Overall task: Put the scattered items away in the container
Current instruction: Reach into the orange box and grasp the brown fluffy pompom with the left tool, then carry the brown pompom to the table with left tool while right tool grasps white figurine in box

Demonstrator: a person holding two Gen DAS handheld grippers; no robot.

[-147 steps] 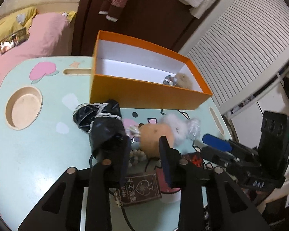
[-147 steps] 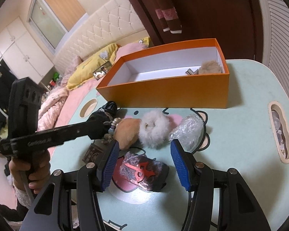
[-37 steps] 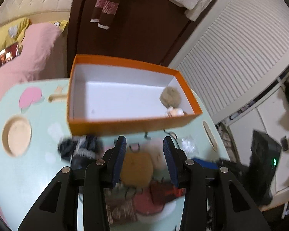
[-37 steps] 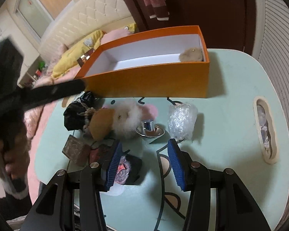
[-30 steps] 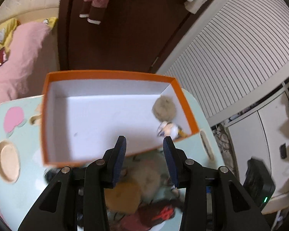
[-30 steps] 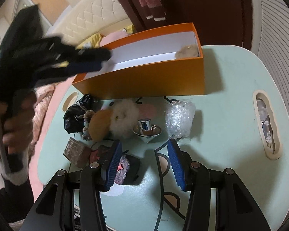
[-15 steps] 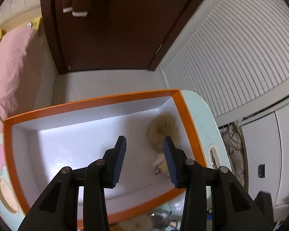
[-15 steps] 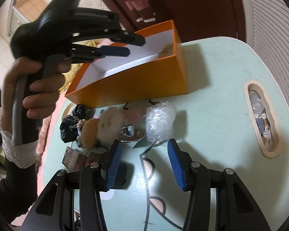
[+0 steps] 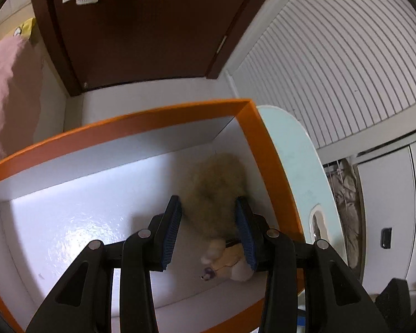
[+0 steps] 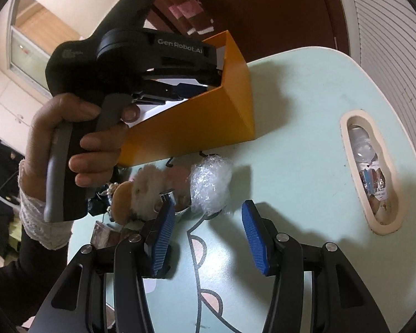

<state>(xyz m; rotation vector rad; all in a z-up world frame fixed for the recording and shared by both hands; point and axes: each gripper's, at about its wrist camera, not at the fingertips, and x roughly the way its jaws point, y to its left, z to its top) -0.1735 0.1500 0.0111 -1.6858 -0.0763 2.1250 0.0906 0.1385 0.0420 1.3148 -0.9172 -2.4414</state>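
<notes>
Presently, the left hand-held gripper [image 9: 208, 230] is pointed steeply down into the orange box [image 9: 266, 149], which stands on the pale green worktop [image 10: 305, 105]. Its jaws are held partly spread, and nothing is pinched between them. A tan fluffy pom-pom [image 9: 213, 183] is seen on the white box floor in the right-hand corner, framed in the gap between the blue pads [image 9: 171, 231] but lying beyond them. A small cream and peach item [image 9: 227, 260], blurred, is noted on the box floor just beside the right pad; contact cannot be told.

The right hand-held gripper [image 10: 208, 236] is held over the worktop, jaws partly spread and empty. Just beyond its fingertips a crumpled clear plastic bundle [image 10: 210, 183] is seen lying near the box wall. To its left are recorded a silver metal piece [image 10: 167, 197], a white fluffy pom-pom [image 10: 149, 183], a tan round pad [image 10: 122, 202], and a dark patterned card [image 10: 108, 234], all outside the box. The left gripper's body is seen gripped by a hand [image 10: 72, 141] with a lace cuff [image 10: 38, 222].
</notes>
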